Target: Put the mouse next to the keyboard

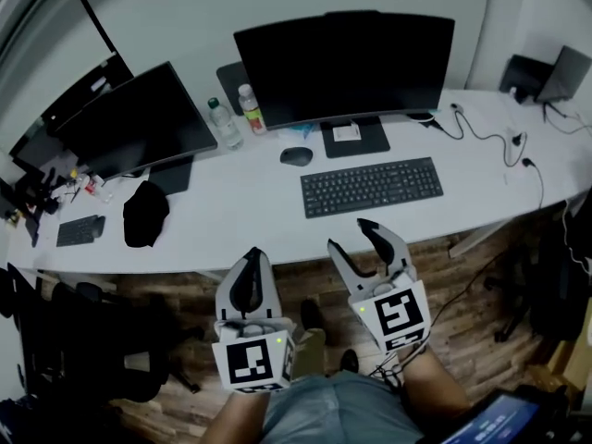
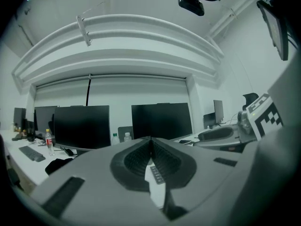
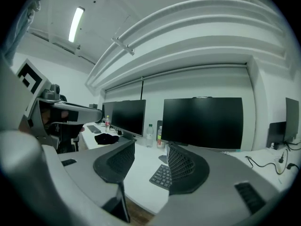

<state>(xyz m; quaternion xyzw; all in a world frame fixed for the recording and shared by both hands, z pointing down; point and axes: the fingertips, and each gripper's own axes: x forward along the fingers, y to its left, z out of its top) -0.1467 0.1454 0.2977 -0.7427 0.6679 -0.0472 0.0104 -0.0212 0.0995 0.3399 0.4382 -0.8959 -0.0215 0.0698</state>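
A dark mouse lies on the white desk behind the left end of the black keyboard, a short way apart from it. The keyboard also shows between the right gripper's jaws. My left gripper hovers off the desk's front edge with its jaws together and nothing in them; its tips meet in the left gripper view. My right gripper is beside it, just in front of the keyboard, open and empty.
Two dark monitors stand at the back of the desk, with two bottles between them. A black cap and a small black keypad lie at the left. Cables trail at the right. Wooden floor lies below.
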